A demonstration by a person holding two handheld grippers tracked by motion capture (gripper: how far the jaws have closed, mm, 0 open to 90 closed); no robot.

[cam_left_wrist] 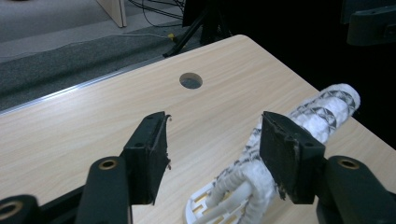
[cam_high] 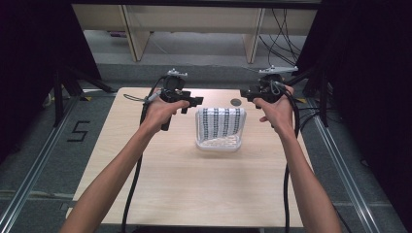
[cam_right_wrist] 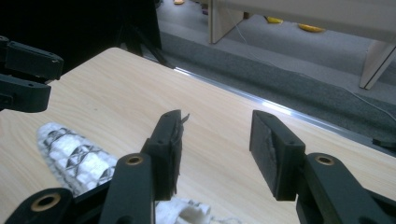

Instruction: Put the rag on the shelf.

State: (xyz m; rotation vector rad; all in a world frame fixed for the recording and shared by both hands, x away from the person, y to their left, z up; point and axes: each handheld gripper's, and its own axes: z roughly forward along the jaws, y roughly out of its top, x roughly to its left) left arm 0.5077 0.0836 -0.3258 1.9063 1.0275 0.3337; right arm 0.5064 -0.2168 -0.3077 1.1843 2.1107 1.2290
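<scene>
Patterned cloth (cam_high: 219, 121) draping over white basket (cam_high: 218, 143), centre of high view. Left gripper (cam_high: 190, 100) and right gripper (cam_high: 248, 93) hovering at either side, jaws apart, gripping nothing. Risk, judging: light basket tipping or sliding if cloth gets tugged sideways.

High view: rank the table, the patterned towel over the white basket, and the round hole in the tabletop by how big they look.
1. Table, largest by far.
2. Patterned towel, draped over the white basket.
3. Round hole, smallest.
</scene>
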